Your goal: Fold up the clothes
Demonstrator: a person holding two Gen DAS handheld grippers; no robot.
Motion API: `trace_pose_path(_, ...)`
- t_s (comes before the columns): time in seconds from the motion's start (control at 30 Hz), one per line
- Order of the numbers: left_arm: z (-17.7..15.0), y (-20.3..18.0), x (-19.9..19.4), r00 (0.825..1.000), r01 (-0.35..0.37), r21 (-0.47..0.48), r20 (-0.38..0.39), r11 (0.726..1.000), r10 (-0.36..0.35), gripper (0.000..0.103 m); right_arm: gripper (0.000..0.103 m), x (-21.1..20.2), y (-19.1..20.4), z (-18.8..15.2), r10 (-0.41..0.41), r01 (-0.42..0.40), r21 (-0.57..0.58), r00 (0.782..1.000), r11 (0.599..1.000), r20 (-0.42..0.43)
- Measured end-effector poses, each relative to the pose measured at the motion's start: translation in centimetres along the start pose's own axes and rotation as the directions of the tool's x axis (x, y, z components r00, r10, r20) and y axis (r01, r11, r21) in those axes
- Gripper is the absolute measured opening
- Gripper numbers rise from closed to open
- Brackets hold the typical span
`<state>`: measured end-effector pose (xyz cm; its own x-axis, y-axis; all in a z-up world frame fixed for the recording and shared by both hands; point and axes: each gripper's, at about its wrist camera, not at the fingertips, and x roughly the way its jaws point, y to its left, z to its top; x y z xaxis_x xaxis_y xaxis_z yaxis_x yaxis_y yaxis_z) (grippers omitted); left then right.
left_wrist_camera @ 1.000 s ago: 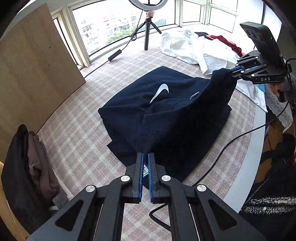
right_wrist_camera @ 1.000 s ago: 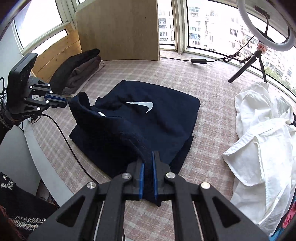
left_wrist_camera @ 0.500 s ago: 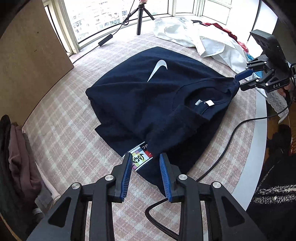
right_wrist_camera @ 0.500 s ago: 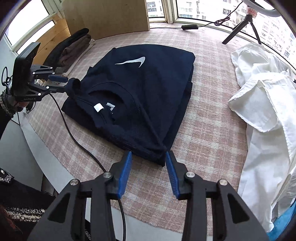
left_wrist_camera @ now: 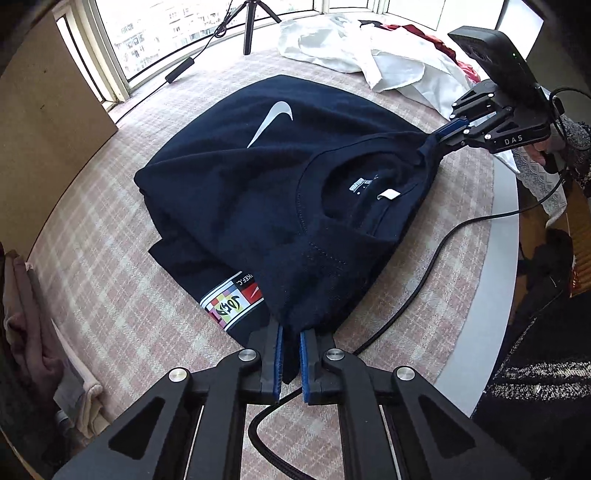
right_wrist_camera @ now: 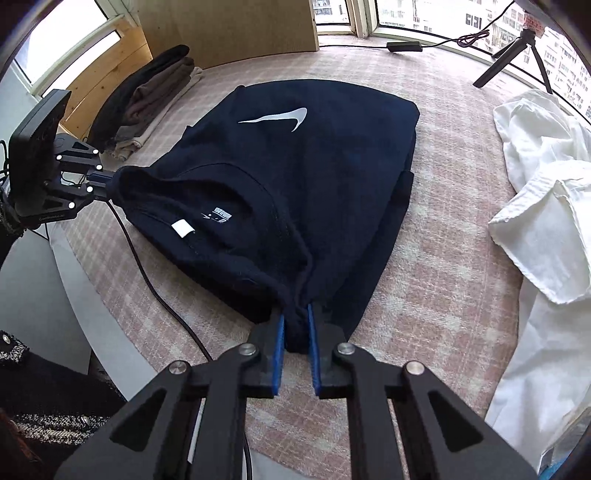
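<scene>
A navy sweatshirt (left_wrist_camera: 258, 177) with a white swoosh lies folded on the checked tablecloth, its neck label facing up. In the left wrist view my left gripper (left_wrist_camera: 289, 330) pinches the near shoulder corner, its jaws closing with cloth between the blue pads. At the far right my right gripper (left_wrist_camera: 437, 138) grips the other shoulder corner. The right wrist view shows the same sweatshirt (right_wrist_camera: 314, 177): the right gripper (right_wrist_camera: 295, 314) has its jaws closing on bunched fabric, and the left gripper (right_wrist_camera: 105, 181) holds the corner at the left.
White shirts (right_wrist_camera: 546, 206) are heaped on the right, also seen as white shirts (left_wrist_camera: 369, 55) at the back. Folded dark and brown clothes (right_wrist_camera: 147, 99) are stacked by a wooden board (left_wrist_camera: 44, 122). A black cable (left_wrist_camera: 424, 266) crosses the table's edge (left_wrist_camera: 506, 258). A tripod (left_wrist_camera: 251, 22) stands by the window.
A second ago both grippers held the shoulders raised. They laid the top down and opened half a second ago. Both are now shut on the corners again, lower to the table.
</scene>
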<state>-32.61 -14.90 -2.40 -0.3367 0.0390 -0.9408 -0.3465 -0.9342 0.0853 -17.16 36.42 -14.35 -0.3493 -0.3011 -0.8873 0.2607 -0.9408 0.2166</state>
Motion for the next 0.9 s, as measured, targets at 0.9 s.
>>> trace_pose_path(0.9, -2.3, 0.4, 2.3, 0.987, 0.129, -0.054, 0.102, 0.99, -0.123, 0.037, 0.042, 3.5, 4.2, 16.1, 0.232, -0.23, 0.064, 0.973, 0.971, -0.024)
